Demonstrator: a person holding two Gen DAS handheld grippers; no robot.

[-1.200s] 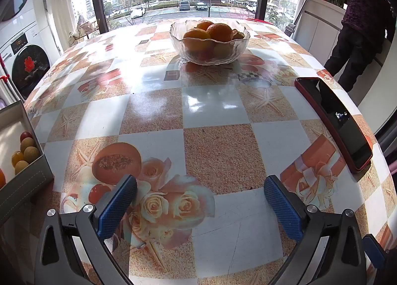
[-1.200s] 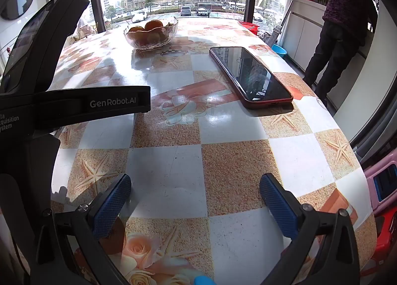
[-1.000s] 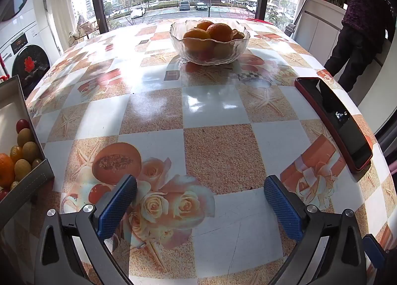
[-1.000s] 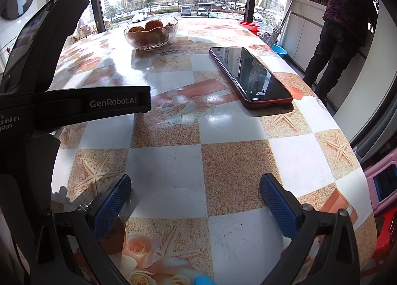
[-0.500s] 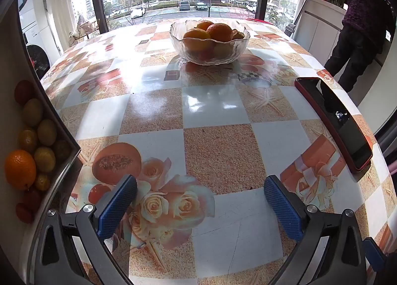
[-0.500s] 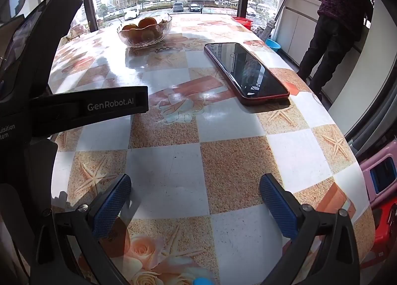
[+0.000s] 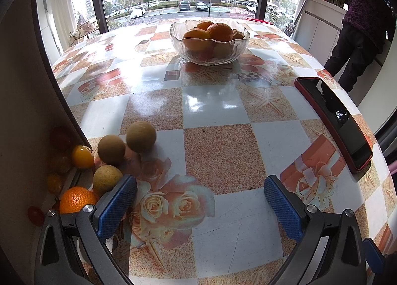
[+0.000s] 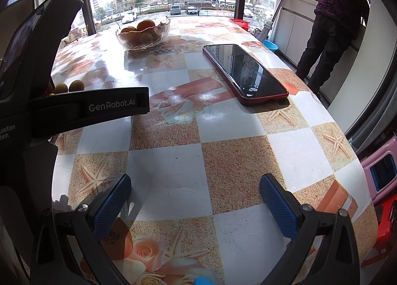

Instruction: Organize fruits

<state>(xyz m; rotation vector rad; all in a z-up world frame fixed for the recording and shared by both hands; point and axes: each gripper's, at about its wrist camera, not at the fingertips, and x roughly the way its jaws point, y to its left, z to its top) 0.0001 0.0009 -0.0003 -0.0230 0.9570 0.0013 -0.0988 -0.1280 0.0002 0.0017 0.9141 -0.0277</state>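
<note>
Brown fruits (image 7: 129, 144) lie at the table's (image 7: 223, 156) left edge; left claw (image 7: 200, 206) and right claw (image 8: 196, 206) gape wide, empty.

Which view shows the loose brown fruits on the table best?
The left wrist view: three brown fruits lie near, in full, beside the tilted box. The right wrist view shows only two tops, small, behind the left tool's body.

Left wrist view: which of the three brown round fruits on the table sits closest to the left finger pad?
The lowest, paler brown fruit, right beside the left gripper's left pad. The other two brown fruits lie farther up the table.
</note>
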